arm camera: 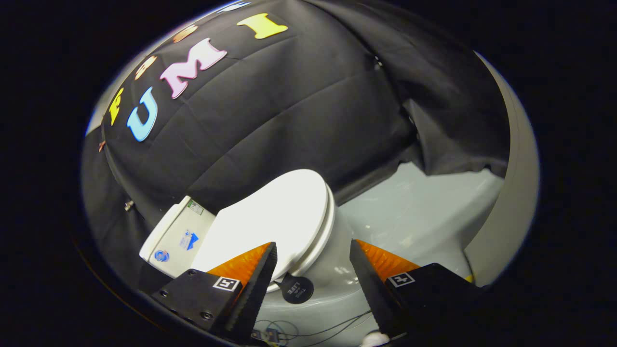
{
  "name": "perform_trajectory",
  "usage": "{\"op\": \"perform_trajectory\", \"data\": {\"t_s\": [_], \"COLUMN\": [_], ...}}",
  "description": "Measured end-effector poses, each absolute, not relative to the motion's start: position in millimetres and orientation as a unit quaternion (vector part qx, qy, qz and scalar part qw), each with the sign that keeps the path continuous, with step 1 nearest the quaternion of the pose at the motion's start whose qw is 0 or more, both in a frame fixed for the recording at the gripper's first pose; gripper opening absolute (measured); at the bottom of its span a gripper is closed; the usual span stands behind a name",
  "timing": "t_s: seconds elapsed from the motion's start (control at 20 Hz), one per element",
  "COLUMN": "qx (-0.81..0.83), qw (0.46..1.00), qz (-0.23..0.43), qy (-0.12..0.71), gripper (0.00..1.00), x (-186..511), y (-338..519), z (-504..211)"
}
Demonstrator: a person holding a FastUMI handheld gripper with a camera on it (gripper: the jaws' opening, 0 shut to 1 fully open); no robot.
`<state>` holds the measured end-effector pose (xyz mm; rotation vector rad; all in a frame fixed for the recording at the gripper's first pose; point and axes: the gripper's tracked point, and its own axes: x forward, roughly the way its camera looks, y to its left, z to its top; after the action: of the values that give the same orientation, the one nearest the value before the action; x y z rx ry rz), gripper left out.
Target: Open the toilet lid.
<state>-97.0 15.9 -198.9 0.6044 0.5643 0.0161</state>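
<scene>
Gripper view: the gripper (313,258) is seen with fingers spread wide, nothing held. A white toilet (332,250) stands just ahead, its lid (274,217) closed flat. The lid's front edge is seen between the fingertips, contact undetermined.

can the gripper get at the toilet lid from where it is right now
Probably yes. The gripper is open, and the closed toilet lid lies just ahead, its front rim in the gap between the fingers. Nothing sits between them; the cables lie lower down.
</scene>
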Motion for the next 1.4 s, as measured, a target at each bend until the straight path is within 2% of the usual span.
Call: {"op": "perform_trajectory", "data": {"t_s": [0.1, 0.2, 0.35, 0.6, 0.7, 0.95, 1.05, 1.25, 1.4], "qx": [0.323, 0.350, 0.410, 0.541, 0.567, 0.552, 0.564, 0.599, 0.600], "qw": [0.894, 0.881, 0.850, 0.778, 0.757, 0.766, 0.765, 0.739, 0.739], "qz": [0.010, 0.011, 0.014, 0.028, 0.039, 0.056, 0.043, 0.051, 0.049], "qy": [0.310, 0.318, 0.330, 0.320, 0.323, 0.323, 0.307, 0.304, 0.303], "gripper": [0.95, 0.81, 0.80, 0.30, 0.30, 0.30, 0.09, 0.05, 0.05], "x": [-108, -114, -118, -119, -120, -120, -114, -124, -123], "y": [27, 30, 39, 48, 52, 68, 61, 54, 57], "z": [-219, -229, -236, -227, -228, -238, -234, -224, -228]}}
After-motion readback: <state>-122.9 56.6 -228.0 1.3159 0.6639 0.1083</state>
